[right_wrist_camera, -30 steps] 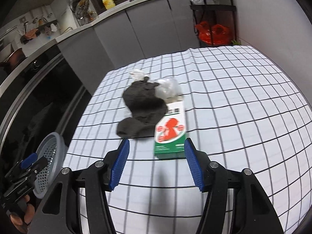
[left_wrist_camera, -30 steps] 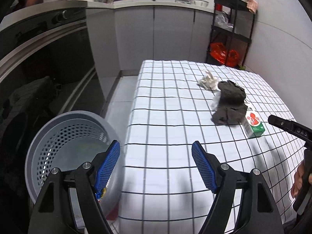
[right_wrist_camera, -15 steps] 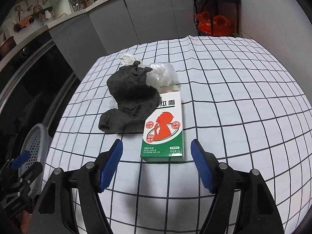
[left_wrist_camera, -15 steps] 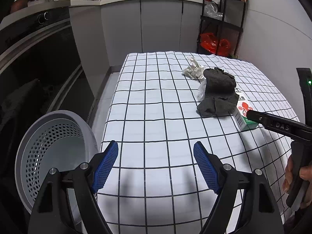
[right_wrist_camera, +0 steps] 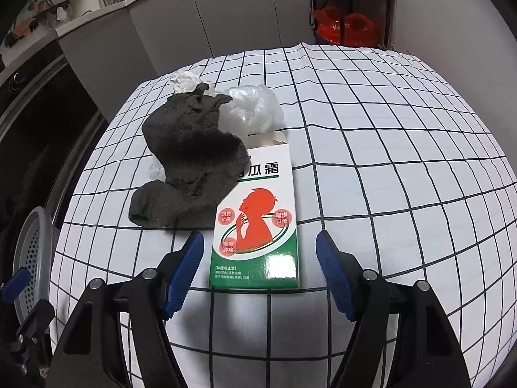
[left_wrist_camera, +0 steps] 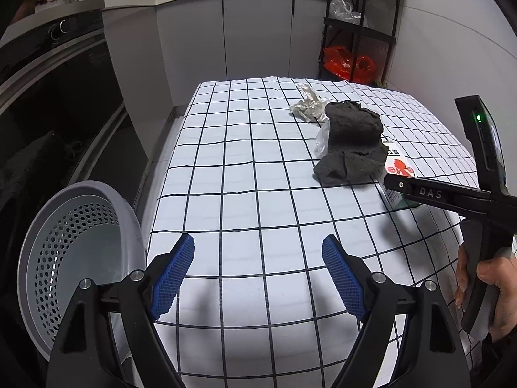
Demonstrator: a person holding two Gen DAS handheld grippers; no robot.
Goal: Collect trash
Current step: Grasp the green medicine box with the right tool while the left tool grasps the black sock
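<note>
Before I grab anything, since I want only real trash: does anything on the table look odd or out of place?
Yes. A dark sock lies crumpled over the corner of the medicine box, beside clear plastic wrap and crumpled paper. It is clothing among litter. The box's end flap stands open.

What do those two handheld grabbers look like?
Each gripper, left and right, is a black plastic frame with silver screws and two blue ribbed pads. From the side, the right one carries white letters "DAS" and a green light.

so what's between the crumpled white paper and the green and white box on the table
In the left wrist view, the dark cloth lies heaped between the crumpled paper and the box, over clear plastic.
</note>
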